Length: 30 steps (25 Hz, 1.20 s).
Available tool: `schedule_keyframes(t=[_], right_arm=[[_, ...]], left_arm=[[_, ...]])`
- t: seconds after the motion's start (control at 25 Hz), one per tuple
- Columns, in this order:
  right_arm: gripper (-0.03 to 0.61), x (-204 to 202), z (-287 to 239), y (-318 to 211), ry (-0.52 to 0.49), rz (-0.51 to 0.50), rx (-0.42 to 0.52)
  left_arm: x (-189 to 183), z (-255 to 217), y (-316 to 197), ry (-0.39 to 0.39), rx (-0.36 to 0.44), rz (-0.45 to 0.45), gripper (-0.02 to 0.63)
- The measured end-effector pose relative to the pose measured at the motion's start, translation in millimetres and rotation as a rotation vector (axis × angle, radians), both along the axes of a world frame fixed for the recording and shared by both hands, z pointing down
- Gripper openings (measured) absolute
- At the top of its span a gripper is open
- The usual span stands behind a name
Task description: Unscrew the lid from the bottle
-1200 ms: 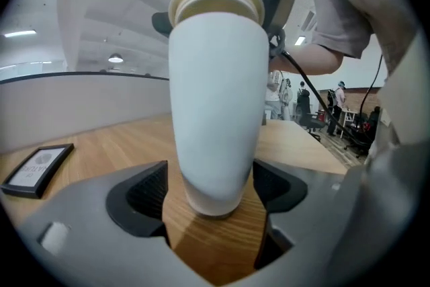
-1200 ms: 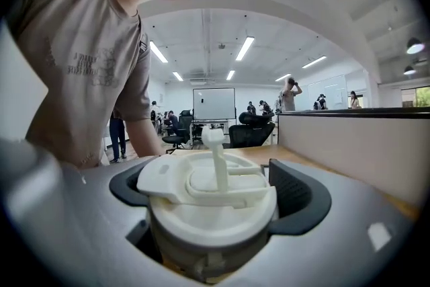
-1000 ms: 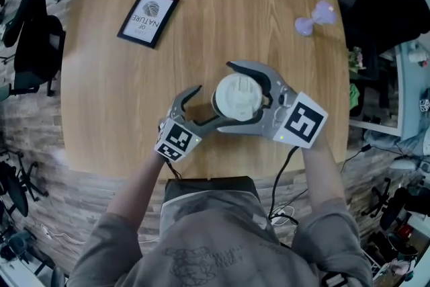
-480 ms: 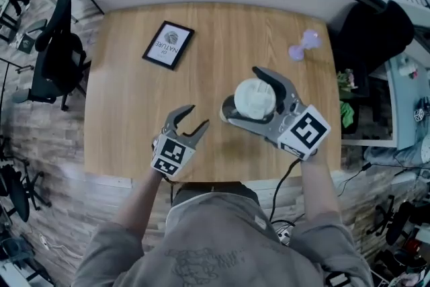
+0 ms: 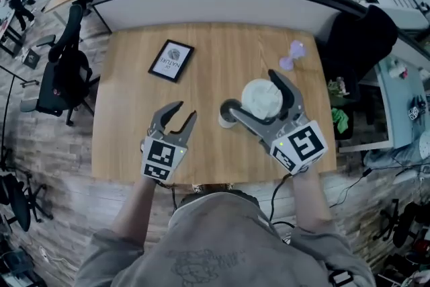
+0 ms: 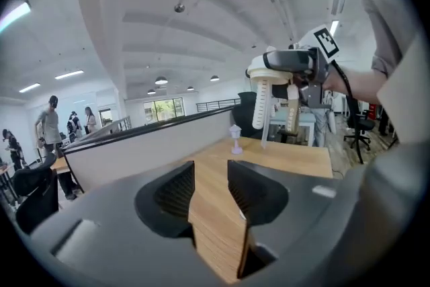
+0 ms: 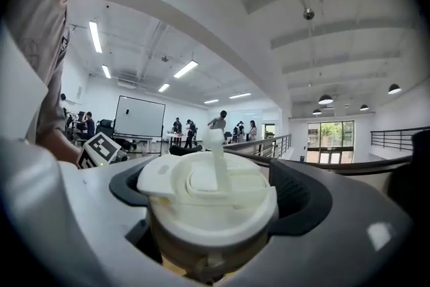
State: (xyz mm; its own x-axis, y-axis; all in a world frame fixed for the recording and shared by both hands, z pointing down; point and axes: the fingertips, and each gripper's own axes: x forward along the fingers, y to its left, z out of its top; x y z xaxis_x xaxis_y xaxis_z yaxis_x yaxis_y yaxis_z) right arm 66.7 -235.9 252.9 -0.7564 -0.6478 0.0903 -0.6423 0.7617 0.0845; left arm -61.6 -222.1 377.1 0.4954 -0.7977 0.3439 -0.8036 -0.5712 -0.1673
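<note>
A white flip-top lid [image 5: 261,99] sits on a clear bottle whose body shows below it in the left gripper view, with a white tube [image 6: 261,105] inside. My right gripper [image 5: 250,92] is shut on the lid [image 7: 208,191], one jaw on either side. From above, the lid and jaws hide most of the bottle. My left gripper [image 5: 185,111] is off to the left of the bottle, apart from it. Its jaws are closing, and nothing but bare table shows between them [image 6: 209,188].
A framed picture [image 5: 170,60] lies at the back left of the wooden table [image 5: 127,97]. A small lilac figure [image 5: 290,56] stands at the back right. A low partition [image 5: 222,3] runs behind the table, and a black chair [image 5: 64,77] stands to its left.
My left gripper has drawn away from the bottle to the left and its jaws have narrowed. My right gripper has carried the lidded bottle a little right and farther back.
</note>
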Motion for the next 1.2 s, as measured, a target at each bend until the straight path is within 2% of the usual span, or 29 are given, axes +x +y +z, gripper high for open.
schedule_keyframes(t=[0.28,0.68,0.8,0.92,1.08,1.2], right_arm=[[0.509,24,-57,31,-0.061,0.167,0.106],[0.509,39,-77,74,-0.111,0.225,0.1],[0.508,37,-75,85,-0.122,0.225,0.092],[0.508,31,-64,95,-0.092,0.212,0.086],[0.508,22,-39,100,-0.063,0.205,0.035],[0.508,13,-25,102,-0.064,0.196,-0.002]], left_arm=[[-11,-71,17,0.011,0.103,-0.054,0.104],[-18,-127,54,0.023,0.217,-0.074,0.086],[-27,-131,66,0.019,0.216,-0.103,0.075],[-32,-127,75,0.004,0.206,-0.121,0.071],[-37,-113,83,-0.004,0.168,-0.135,0.011],[-37,-106,83,0.007,0.16,-0.133,0.002]])
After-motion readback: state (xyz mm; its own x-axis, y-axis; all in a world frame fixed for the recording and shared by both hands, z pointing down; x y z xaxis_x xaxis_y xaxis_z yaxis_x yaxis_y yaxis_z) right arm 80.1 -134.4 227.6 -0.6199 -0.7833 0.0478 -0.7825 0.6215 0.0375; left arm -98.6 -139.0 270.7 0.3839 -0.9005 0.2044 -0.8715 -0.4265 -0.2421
